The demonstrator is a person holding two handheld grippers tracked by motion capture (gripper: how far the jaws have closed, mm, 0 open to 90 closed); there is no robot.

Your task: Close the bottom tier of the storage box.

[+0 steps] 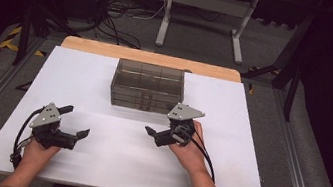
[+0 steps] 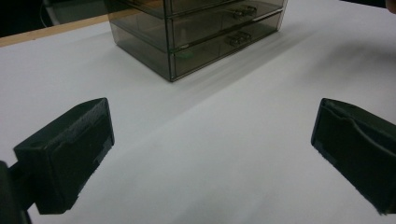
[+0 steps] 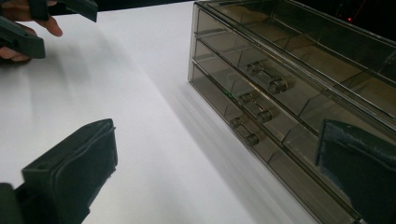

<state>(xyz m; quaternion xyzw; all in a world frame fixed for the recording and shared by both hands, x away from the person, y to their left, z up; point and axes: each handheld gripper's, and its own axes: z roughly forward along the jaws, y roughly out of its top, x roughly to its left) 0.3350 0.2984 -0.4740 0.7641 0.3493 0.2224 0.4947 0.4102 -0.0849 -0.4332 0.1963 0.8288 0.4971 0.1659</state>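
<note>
place: lab | cues: floor cables [image 1: 116,12], white table [image 1: 80,80], rig legs [image 1: 166,17]

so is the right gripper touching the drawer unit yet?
Apart. The high view shows white table between the right gripper and the drawer unit; in the right gripper view its jaws stand open, short of the drawer handles.

Left gripper [image 1: 74,122] and right gripper [image 1: 161,128], jaws wide apart, each in its own hand
</note>
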